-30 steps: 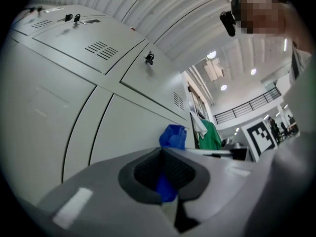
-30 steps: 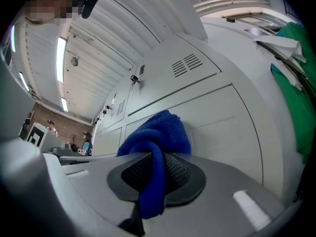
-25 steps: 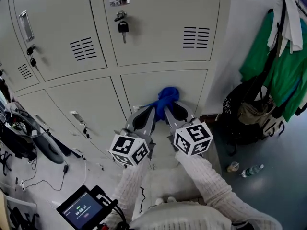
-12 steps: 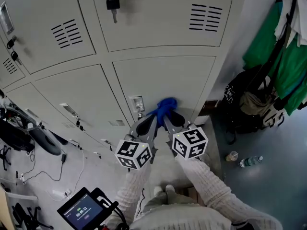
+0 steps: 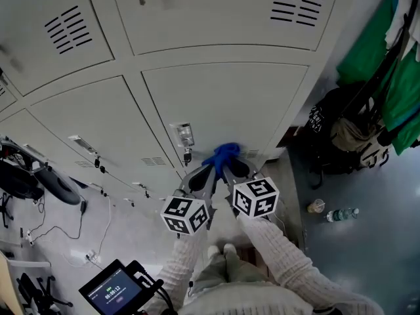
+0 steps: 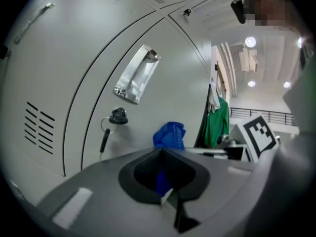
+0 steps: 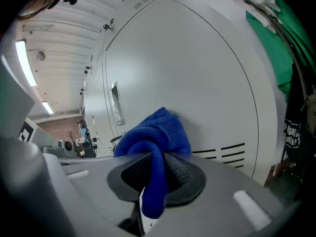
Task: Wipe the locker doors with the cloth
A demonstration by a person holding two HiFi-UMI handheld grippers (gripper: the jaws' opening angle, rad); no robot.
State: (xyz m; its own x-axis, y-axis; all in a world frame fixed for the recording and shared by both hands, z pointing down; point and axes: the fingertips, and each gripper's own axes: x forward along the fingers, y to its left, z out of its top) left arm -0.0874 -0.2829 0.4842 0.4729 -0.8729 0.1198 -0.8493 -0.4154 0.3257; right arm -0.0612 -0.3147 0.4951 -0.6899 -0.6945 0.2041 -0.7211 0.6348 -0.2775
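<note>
the left claw (image 5: 210, 168) and right claw (image 5: 228, 166) meet at the blue cloth (image 5: 222, 153), pressed to a lower locker door (image 5: 223, 97) beside its handle (image 5: 183, 135). the right gripper view shows jaws clamped on a fold, the left gripper view jaws closed on blue. only the head view shows a bottle (image 5: 341, 213) on the floor.

Your left gripper (image 5: 210, 169) and right gripper (image 5: 228, 165) meet at lower centre, sleeved arms (image 5: 277, 254) extended, both jaws clamped on the blue cloth (image 5: 223, 153).

Fuzzy white knit sleeves (image 5: 281, 253), black-and-white marker cubes (image 5: 186, 214), grey fingers (image 5: 199, 176).
</note>
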